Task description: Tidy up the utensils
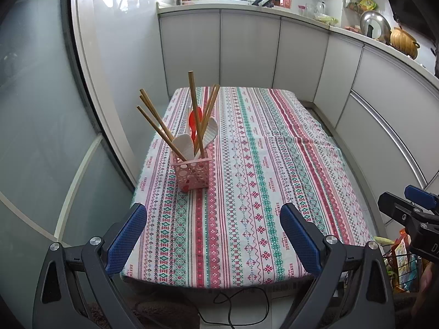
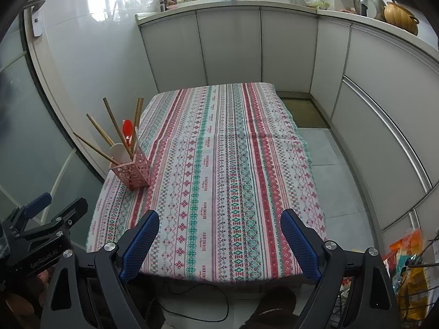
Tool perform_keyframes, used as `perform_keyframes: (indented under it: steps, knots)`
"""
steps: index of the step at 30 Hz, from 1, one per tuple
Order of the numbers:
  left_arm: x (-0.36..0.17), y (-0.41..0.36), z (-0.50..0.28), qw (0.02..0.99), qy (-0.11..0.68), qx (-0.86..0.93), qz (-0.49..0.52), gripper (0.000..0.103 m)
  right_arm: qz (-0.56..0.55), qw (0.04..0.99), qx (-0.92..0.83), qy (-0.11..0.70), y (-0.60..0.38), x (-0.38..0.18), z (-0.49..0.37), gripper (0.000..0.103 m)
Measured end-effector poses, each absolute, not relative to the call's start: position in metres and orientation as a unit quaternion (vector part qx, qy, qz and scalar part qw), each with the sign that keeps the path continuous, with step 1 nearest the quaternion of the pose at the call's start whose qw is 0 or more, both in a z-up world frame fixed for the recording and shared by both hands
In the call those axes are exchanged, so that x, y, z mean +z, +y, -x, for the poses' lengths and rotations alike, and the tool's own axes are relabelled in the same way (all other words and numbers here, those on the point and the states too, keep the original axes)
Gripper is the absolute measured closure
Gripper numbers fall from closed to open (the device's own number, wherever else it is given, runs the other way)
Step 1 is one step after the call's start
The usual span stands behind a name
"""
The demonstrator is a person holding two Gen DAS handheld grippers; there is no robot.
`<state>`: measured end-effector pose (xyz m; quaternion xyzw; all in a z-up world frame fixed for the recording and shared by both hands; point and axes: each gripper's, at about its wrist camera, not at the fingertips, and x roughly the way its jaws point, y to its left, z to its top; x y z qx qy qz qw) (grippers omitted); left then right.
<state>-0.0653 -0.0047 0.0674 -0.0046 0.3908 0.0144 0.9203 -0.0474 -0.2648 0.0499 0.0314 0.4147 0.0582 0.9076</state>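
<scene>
All utensils stowed: wooden chopsticks (image 1: 153, 126), white spoons (image 1: 182, 144), red spoon (image 1: 195, 122) upright in pink perforated plastic holder (image 1: 192, 174), table's left side | cloth (image 1: 274, 164) otherwise bare | nothing left, I judge | my left gripper (image 1: 212, 237) and right gripper (image 2: 219, 242): wide apart, empty

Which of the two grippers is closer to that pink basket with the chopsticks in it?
Left. The left gripper faces the pink utensil basket almost straight ahead; the right gripper is farther off to its right.
</scene>
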Motion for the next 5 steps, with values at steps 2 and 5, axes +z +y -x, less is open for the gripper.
perform_keyframes:
  steps: [2,5]
  knots:
    - [0.064,-0.005,0.062,0.92,0.391,0.018,0.001,0.004,-0.034,0.905,0.061,0.419,-0.264,0.046,0.041,0.012]
    - [0.044,-0.007,0.042,0.913,0.407,0.02,-0.005,0.004,-0.039,0.899,0.058,0.433,-0.265,0.02,0.017,0.0]
